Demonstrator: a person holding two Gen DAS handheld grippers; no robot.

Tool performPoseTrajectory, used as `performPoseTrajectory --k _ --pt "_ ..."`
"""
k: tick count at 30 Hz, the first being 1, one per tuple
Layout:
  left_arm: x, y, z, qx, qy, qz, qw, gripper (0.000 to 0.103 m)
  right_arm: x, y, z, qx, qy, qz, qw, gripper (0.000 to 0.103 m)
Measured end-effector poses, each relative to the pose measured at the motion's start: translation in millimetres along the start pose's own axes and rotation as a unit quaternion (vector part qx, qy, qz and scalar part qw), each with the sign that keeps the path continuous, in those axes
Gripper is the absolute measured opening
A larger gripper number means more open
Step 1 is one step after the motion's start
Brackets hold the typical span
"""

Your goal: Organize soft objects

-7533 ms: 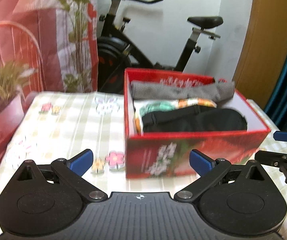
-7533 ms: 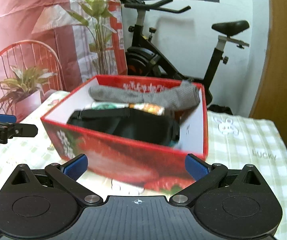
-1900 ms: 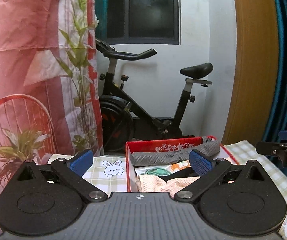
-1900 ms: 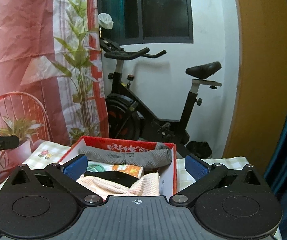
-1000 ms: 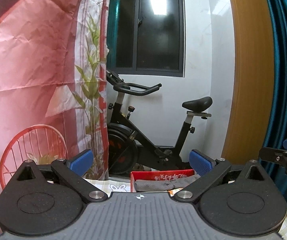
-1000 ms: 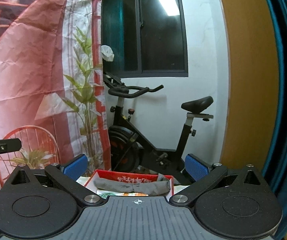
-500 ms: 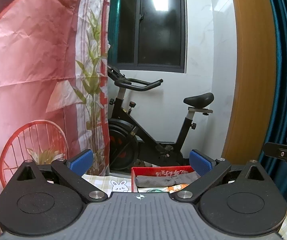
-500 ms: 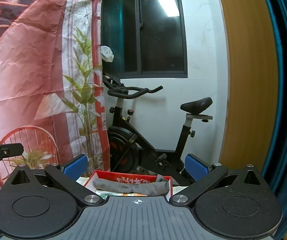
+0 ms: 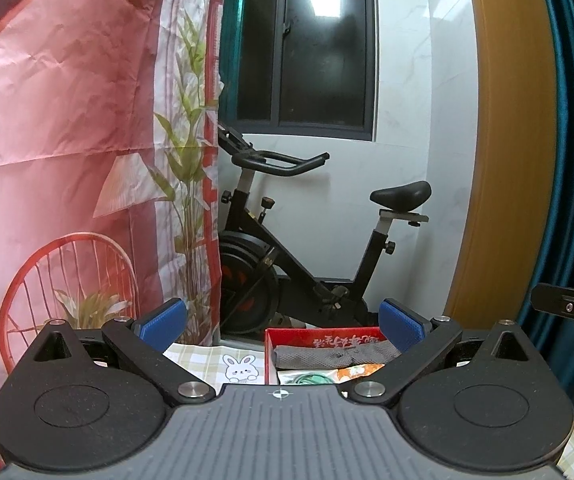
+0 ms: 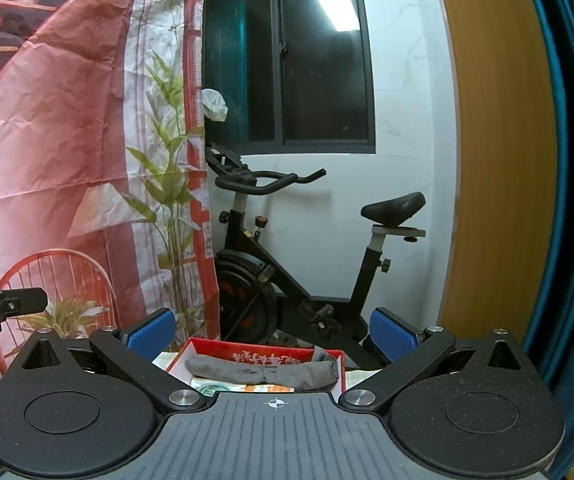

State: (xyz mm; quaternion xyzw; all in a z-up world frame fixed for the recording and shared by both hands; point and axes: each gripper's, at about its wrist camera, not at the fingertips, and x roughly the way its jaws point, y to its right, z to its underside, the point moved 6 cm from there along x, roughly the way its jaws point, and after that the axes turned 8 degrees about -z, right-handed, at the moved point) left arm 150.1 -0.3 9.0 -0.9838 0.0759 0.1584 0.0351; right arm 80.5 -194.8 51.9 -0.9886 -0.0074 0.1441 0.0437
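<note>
A red box (image 9: 325,338) (image 10: 271,354) sits low in both views on a checked tablecloth (image 9: 207,356). Only its far end shows. A rolled grey cloth (image 9: 327,356) (image 10: 263,372) lies across that end, with a green and orange printed item (image 9: 327,376) just in front of it. My left gripper (image 9: 281,322) is open, raised and held back from the box, nothing between its blue pads. My right gripper (image 10: 271,330) is open and empty too, level with the left. Each gripper's tip shows at the edge of the other's view.
A black exercise bike (image 9: 307,256) (image 10: 299,264) stands behind the table against a white wall. A red printed backdrop (image 9: 67,140) with a chair and plants hangs on the left. A wooden panel (image 10: 495,160) and teal curtain (image 10: 567,160) fill the right.
Over the last seconds both grippers lifted and pulled back from the box, which sank low in both views. In the last half second, the views barely shifted.
</note>
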Motion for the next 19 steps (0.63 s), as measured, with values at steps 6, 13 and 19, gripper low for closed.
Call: performPoseTrajectory --k 6,13,19 --pt "1.0 0.6 1.2 -0.001 -0.003 0.000 1.0000 0.103 -0.1 -0.4 -0.2 -0.001 0.000 -0.002 1.000 0.103" --pt "1.8 -0.8 1.9 -0.004 -0.001 0.004 1.0000 0.103 4.6 -0.1 5.2 -0.001 -0.003 -0.002 1.000 0.103" --pt "2.8 -0.6 2.0 -0.002 0.001 0.006 1.0000 0.103 6.1 -0.8 7.8 -0.002 -0.005 -0.002 1.000 0.103"
